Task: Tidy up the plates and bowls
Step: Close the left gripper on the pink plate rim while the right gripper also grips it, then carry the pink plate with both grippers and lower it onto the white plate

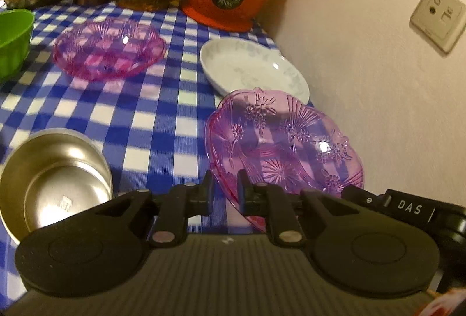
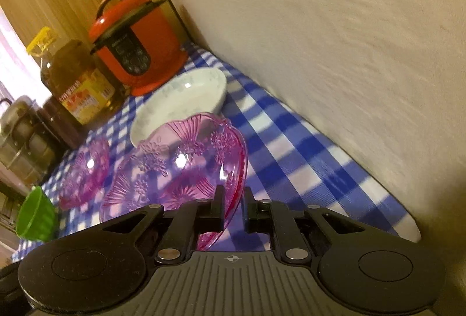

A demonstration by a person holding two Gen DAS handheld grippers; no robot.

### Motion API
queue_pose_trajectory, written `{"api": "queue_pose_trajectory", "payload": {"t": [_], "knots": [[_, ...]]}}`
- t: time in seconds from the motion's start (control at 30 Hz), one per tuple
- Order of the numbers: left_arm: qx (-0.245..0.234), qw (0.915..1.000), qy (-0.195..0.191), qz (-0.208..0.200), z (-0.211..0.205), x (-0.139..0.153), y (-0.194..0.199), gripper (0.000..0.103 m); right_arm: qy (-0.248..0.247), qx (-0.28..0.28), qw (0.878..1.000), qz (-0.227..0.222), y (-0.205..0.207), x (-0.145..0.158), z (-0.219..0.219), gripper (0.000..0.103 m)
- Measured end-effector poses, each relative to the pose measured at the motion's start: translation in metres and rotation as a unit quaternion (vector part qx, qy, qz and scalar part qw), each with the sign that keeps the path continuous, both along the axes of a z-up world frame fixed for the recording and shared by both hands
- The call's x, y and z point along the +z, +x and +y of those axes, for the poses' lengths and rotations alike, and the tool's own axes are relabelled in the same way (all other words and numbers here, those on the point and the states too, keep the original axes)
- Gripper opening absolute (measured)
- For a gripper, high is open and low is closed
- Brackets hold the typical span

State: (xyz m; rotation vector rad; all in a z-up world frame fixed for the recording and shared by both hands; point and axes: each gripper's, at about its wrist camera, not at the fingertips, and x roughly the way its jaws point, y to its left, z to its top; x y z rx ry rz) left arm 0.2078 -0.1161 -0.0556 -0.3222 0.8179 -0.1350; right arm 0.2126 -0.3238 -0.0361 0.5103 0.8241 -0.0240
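**A:** Two grippers on one dish. The left gripper (image 1: 224, 193) and the right gripper (image 2: 234, 207) both straddle the near rim of the purple plastic dish (image 1: 285, 141). It sits on the checked tablecloth (image 1: 151, 118) just beside the wall, with the white plate (image 1: 253, 65) right behind it.

**B:** Are they clamped?

**A:** On your right, no. The fingers stand narrowly apart, the rim lies against one pad and cloth shows past the other. On your left the gap is just as narrow and the rim crosses it, but I cannot tell whether the pads bite.

**B:** How will it handle?

**A:** I'd judge it light, thin-walled moulded plastic: stiff enough, but glossy, so slick under the pads. The scalloped, embossed rim is the only hold, so take it deep and square across the lip. A pinch on the very edge would likely let it swing or pop out. Squeeze moderately, since hard pressure could crack it.

**B:** Where does it go?

**A:** Probably onto the matching purple dish (image 1: 107, 48) further back, where it should nest. The steel bowl (image 1: 55, 182) and green bowl (image 1: 13, 39) are a separate pair. The white plate looks ceramic – heavier and chippable.
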Motion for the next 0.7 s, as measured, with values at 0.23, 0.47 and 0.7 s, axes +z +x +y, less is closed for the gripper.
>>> {"api": "queue_pose_trajectory", "payload": {"t": [0.23, 0.47, 0.7], "knots": [[0.008, 0.9994, -0.015, -0.031, 0.009, 0.019, 0.038, 0.014, -0.006, -0.006, 1.0, -0.027, 0.042, 0.019, 0.008, 0.011], [0.014, 0.999, -0.012, -0.042, 0.017, 0.018, 0.091, 0.014, -0.009, -0.012, 0.999, -0.044, 0.098, 0.02, 0.02, 0.011], [0.015, 0.9995, 0.0, -0.03, 0.018, 0.006, 0.135, 0.014, -0.016, -0.014, 0.999, -0.042, 0.139, 0.004, 0.025, 0.011]]}}
